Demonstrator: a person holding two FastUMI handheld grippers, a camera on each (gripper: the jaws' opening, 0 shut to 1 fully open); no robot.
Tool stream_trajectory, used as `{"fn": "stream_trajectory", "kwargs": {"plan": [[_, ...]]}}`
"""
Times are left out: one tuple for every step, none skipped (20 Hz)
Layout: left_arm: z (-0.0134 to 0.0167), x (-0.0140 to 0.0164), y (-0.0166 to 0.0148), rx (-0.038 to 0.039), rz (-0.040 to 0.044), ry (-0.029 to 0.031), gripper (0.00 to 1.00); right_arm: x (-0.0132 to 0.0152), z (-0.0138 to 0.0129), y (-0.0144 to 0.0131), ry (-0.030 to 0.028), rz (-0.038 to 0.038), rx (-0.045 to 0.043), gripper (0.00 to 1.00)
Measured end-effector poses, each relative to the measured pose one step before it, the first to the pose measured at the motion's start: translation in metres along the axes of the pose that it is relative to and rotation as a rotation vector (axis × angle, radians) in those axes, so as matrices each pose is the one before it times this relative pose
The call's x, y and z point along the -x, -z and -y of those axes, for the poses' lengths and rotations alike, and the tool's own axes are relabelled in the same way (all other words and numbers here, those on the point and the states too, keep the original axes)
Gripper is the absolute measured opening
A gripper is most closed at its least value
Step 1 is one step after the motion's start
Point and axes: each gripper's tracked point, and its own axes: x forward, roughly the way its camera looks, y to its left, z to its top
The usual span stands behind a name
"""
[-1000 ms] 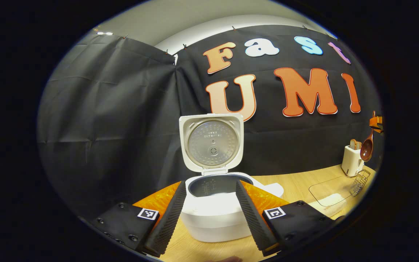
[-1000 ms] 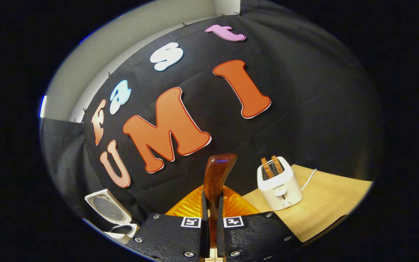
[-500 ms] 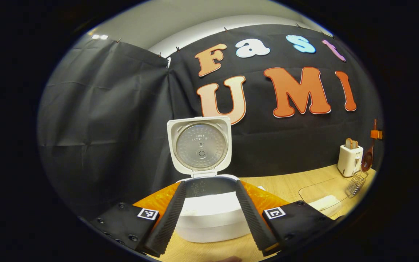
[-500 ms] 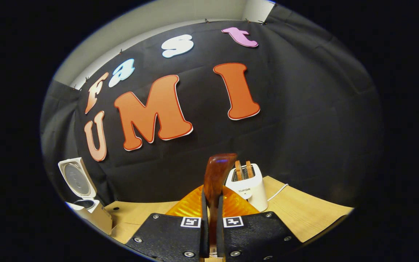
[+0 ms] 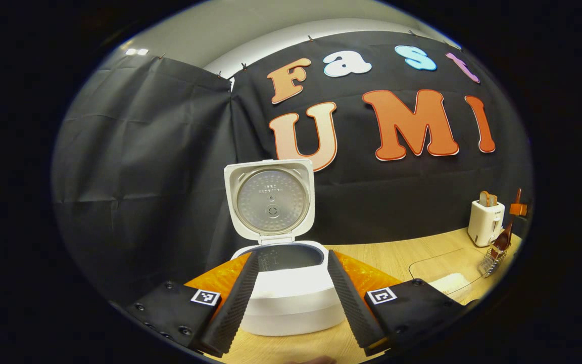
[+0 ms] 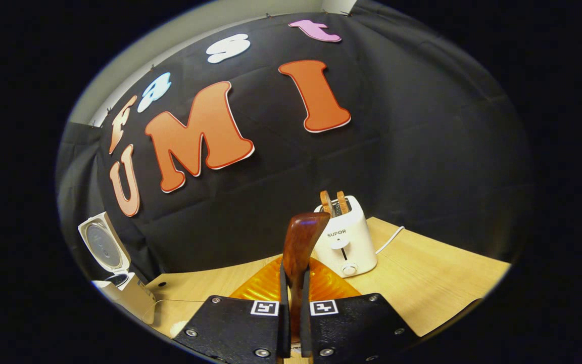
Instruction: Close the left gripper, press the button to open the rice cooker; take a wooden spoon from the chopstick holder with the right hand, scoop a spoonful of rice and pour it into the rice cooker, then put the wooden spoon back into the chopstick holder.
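Spoon in hand, cooker open and waiting

The right gripper point(image 6: 291, 323), clamped on the wooden spoon point(image 6: 301, 242) whose handle stands upright at frame centre, has the rice cooker point(image 6: 119, 293) at lower left; the left gripper point(image 5: 291, 298), spread wide and empty, frames the open rice cooker at lower centre.

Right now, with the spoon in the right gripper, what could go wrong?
1. The jaws of the right gripper pinch the wooden spoon by its handle; loaded with rice, it might twist or slip.
2. The spoon hangs close above the wire holder; a careless move might snag it.
3. The rice cooker, lid up, sits far across the table; rice might spill on the way.
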Motion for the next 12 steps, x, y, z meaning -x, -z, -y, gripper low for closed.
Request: {"fn": "stream_trajectory", "kwargs": {"plan": [[0.00179, -0.00158, -0.00147, 0.00376, -0.00064, -0.00008, 0.87, -0.00121, 0.00143, 0.00493, 0.00122, -0.01081, -0.00971, 0.08], [0.00225, -0.00288, 0.00068, 0.00195, -0.00245, 0.00244, 0.9, -0.00034, 0.00131, 0.00529, 0.00076, -0.00762, -0.00099, 0.08], [0.00386, -0.00178, -0.00082, 0.00197, 0.0, 0.00621, 0.9, -0.00124, 0.00174, 0.00394, 0.00379, -0.00357, -0.00375, 0.08], [0.00385, -0.00173, 0.00014, 0.00449, -0.00363, 0.00773, 0.93, -0.00241, 0.00198, 0.0033, 0.00347, -0.00584, 0.0022, 0.08], [0.00265, -0.00178, -0.00068, 0.00311, 0.00074, 0.00452, 0.94, -0.0013, 0.00037, 0.0036, -0.00025, -0.00516, -0.00308, 0.08], [0.00127, -0.00102, -0.00187, 0.00014, 0.00082, 0.0002, 0.87, -0.00111, 0.00003, 0.00521, -0.00057, -0.01035, -0.00655, 0.08], [0.0006, -0.00201, -0.00142, 0.00316, 0.00299, -0.00125, 0.9, 0.00238, 0.0017, 0.00341, 0.00729, -0.00212, -0.00665, 0.08], [0.00109, -0.00144, -0.00152, 0.00973, 0.00005, 0.00145, 0.87, -0.00377, 0.00298, 0.00282, 0.00021, -0.00588, -0.00295, 0.09], [0.00102, -0.00189, -0.00079, 0.0121, -0.00103, -0.00006, 0.9, 0.00206, -0.00076, 0.0001, -0.00692, 0.00681, 0.00459, 0.09], [0.00053, -0.00046, -0.00298, 0.00462, 0.00258, -0.00264, 0.9, 0.00098, -0.00011, -0.00144, -0.00086, 0.00739, 0.00508, 0.09], [0.00192, -0.00246, -0.0034, -0.00057, 0.00504, 0.00103, 0.9, 0.00023, -0.00009, -0.00072, -0.00911, 0.0034, 0.00931, 0.11], [0.00235, -0.00183, -0.00446, -0.00192, 0.00959, 0.00406, 0.9, 0.00024, 0.00029, -0.0026, 0.00489, 0.00729, 0.01513, 0.13]]}}
